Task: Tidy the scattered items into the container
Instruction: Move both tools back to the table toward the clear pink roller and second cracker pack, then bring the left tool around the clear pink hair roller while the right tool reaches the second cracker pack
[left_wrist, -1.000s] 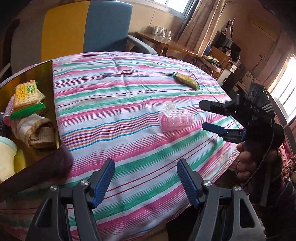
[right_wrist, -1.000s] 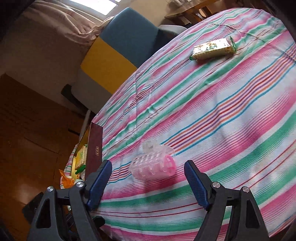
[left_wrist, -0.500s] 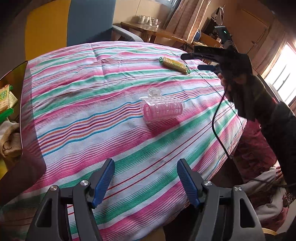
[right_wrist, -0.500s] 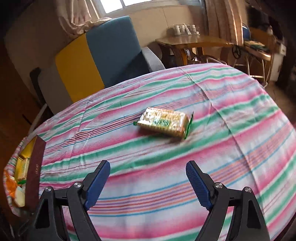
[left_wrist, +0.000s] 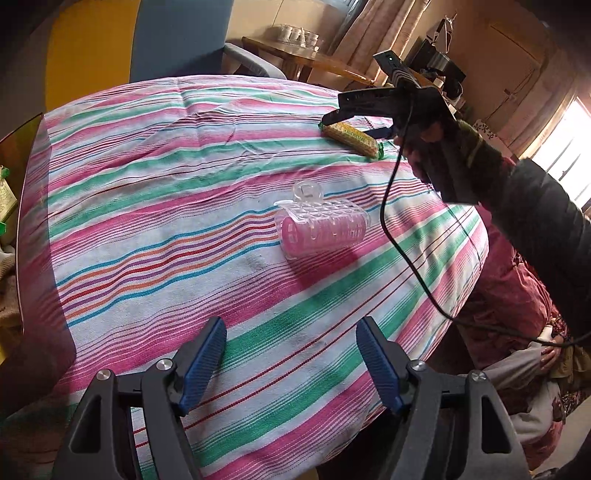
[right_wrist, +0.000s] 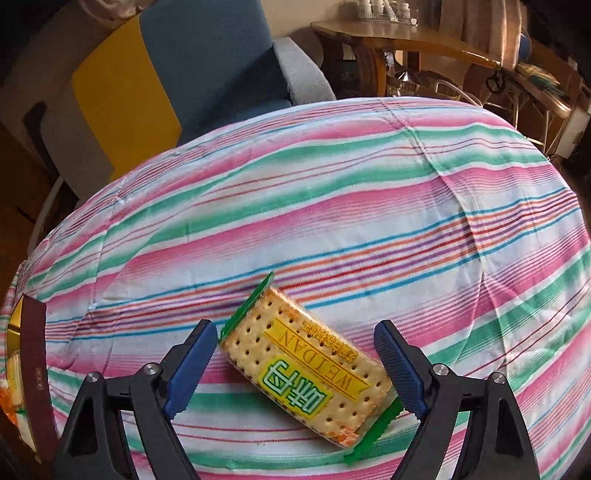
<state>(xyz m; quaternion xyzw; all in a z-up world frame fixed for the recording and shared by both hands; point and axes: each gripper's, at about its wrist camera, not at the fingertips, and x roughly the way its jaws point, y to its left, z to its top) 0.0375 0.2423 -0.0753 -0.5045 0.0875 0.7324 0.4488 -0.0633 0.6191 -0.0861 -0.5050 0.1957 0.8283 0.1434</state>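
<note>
Right hand-held gripper (right_wrist: 295, 365) straddles the cracker packet (right_wrist: 308, 373): jaws apart and opening, pads clear of it, packet lying diagonal across the gap on the striped tabletop (right_wrist: 332, 221). Left hand-held gripper (left_wrist: 291, 360) opening too, empty. Hair roller (left_wrist: 321, 229) lies nearer the left gripper. Container (right_wrist: 33, 362) left of the packet.

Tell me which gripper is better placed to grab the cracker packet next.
Right. The right gripper already straddles the cracker packet, jaws opening, pads not yet pressing. The left gripper hangs over bare tablecloth, well short of it.
</note>
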